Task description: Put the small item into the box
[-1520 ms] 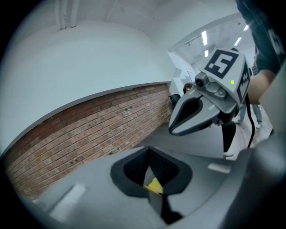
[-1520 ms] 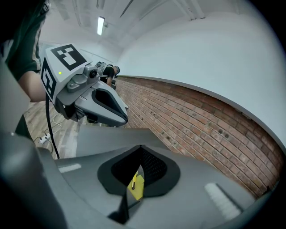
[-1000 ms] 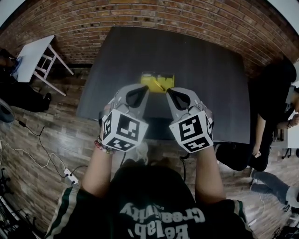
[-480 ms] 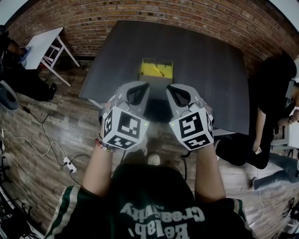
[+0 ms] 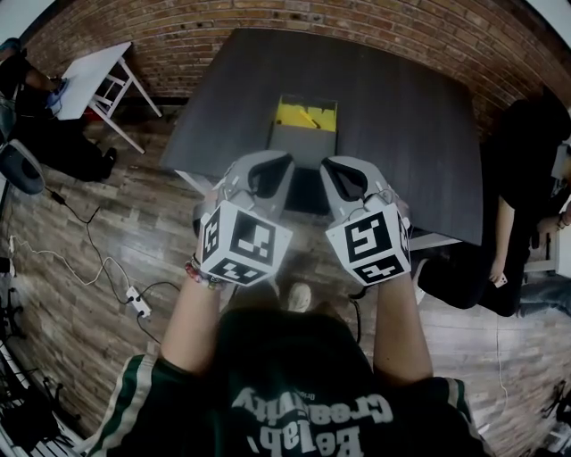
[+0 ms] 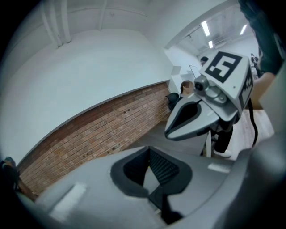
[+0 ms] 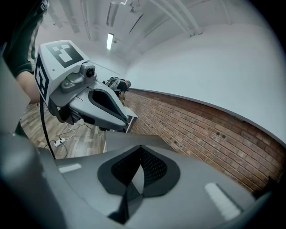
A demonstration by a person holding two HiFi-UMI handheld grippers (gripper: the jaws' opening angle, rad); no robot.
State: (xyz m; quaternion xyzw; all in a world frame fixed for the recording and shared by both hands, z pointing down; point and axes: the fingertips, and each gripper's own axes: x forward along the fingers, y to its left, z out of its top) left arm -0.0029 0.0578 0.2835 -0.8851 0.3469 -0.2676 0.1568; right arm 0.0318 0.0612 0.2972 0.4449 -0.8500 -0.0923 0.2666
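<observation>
Brick wall (image 5: 268, 18), wood floor (image 5: 116, 223) (dark table (image 5: 393, 134)).

A dark table (image 5: 401, 116) fills the head view from 11 to 2 o'clock, its top bare across the right half. A brick wall (image 5: 268, 27) curves along the top edge behind it. A wooden floor (image 5: 107, 232) spreads out at 9 o'clock, and a white power strip (image 5: 136, 302) lies on it at 8 o'clock with a thin cable (image 5: 80, 268) trailing off to the left. A small white table (image 5: 94, 71) on slanted legs stands at 10 o'clock, close to the wall. A person in black clothes (image 5: 526, 196) stands at 3 o'clock, just beside the dark table's right edge. In the right gripper view a ceiling light (image 7: 109, 41) glows at 11 o'clock
</observation>
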